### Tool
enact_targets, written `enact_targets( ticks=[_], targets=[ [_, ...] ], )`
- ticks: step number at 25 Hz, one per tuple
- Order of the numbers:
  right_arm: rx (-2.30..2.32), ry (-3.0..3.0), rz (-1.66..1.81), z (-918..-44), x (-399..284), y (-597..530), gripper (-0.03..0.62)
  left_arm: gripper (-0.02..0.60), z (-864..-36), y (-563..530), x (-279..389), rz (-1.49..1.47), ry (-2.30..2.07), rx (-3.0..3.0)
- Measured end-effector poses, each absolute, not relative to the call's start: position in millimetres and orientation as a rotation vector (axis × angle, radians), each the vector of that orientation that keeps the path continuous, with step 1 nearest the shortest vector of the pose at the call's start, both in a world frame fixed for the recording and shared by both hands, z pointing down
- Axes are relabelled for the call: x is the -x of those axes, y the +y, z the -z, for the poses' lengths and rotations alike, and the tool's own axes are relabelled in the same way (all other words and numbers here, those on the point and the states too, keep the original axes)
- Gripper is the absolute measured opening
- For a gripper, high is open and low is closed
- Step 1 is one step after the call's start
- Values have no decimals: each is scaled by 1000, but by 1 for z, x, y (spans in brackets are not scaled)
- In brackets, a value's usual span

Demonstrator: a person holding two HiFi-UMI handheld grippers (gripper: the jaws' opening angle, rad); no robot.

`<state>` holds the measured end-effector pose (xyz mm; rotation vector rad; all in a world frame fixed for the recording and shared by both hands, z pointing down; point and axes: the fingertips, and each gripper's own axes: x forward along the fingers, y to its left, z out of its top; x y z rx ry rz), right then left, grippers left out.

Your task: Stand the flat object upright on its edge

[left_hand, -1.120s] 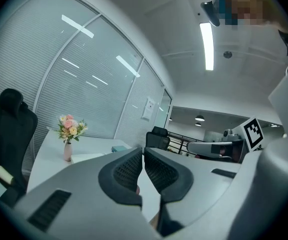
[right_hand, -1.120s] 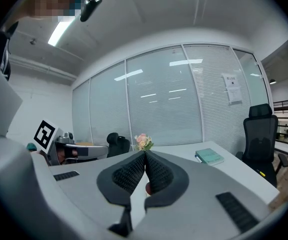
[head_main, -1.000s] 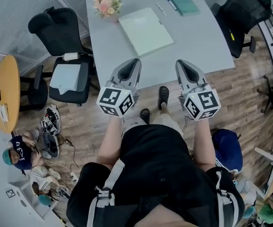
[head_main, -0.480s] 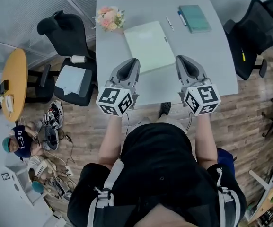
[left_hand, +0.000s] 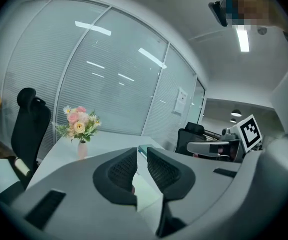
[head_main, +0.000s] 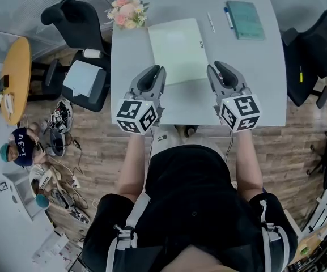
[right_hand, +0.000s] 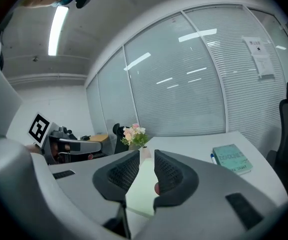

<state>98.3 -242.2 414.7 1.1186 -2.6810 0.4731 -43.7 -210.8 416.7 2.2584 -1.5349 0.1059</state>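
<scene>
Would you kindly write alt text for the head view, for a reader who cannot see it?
Seen from above, a person holds the left gripper and right gripper over a grey table, at the near corners of a flat pale green folder; both jaws have just been opening, nothing between them. A flower vase, pen and teal book sit beyond.

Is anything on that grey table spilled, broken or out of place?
Nothing stands out. The pale green flat pad lies flat, the vase of pink flowers stands upright, and the teal book and white pen lie neatly on the grey table.
</scene>
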Motion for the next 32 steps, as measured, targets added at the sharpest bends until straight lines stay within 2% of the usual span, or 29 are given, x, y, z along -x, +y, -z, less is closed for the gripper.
enact_targets(
  ticks=[3, 12, 17, 32],
  targets=[
    [-1084, -2637, -506, -438, -90, -261, 103, 110, -438, -226, 57, -133, -1543, -2206],
    [-1069, -2519, -564, -500, -61, -319, 130, 141, -507, -286, 110, -140, -1539, -2072],
    [-1083, -2463, -627, -532, -47, -354, 171, 186, -542, -321, 136, -162, -1517, -2005],
    [-1097, -2275, -786, -641, -29, -453, 246, 265, -646, -403, 157, -184, -1351, -1841]
  ],
)
